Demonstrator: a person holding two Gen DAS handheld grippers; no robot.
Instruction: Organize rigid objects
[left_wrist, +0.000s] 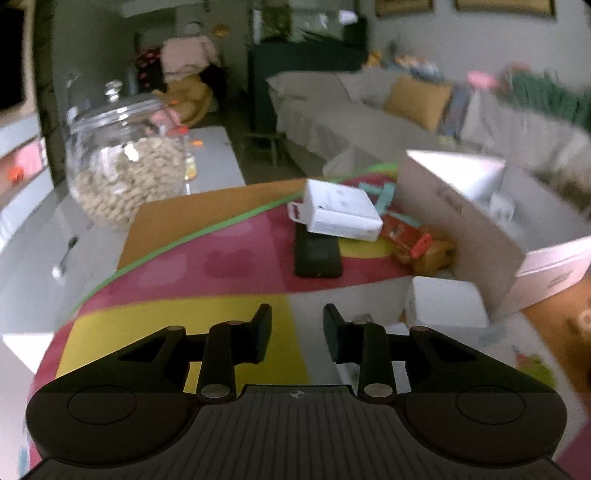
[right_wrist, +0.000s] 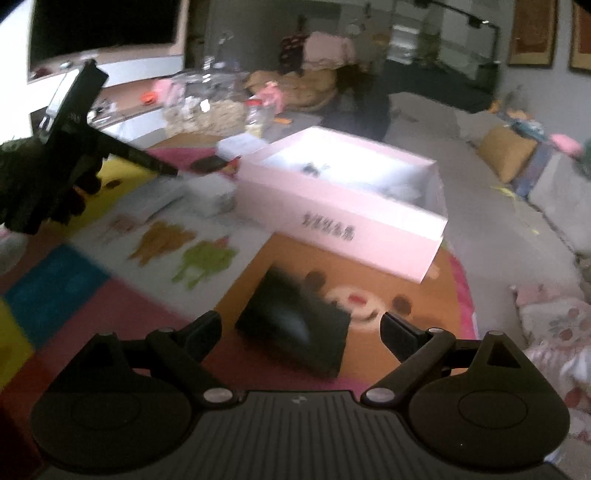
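Note:
My left gripper (left_wrist: 297, 330) is open and empty above a colourful play mat (left_wrist: 184, 321). Ahead of it a white box (left_wrist: 341, 210) lies across a black flat case (left_wrist: 317, 253), with orange-red packets (left_wrist: 413, 243) and a small white box (left_wrist: 445, 302) beside an open pink cardboard box (left_wrist: 454, 210). My right gripper (right_wrist: 301, 326) is wide open and empty just above a black box (right_wrist: 295, 328) on the mat. The pink box (right_wrist: 343, 218) lies beyond it. The left gripper shows at the upper left of the right wrist view (right_wrist: 74, 122).
A glass jar of nuts (left_wrist: 127, 162) stands on a low grey table (left_wrist: 214, 147) at the far left, with a spoon (left_wrist: 64, 258) nearby. A grey sofa (left_wrist: 369, 107) with a yellow cushion runs along the right. A folded blanket (right_wrist: 554, 325) lies at the mat's right edge.

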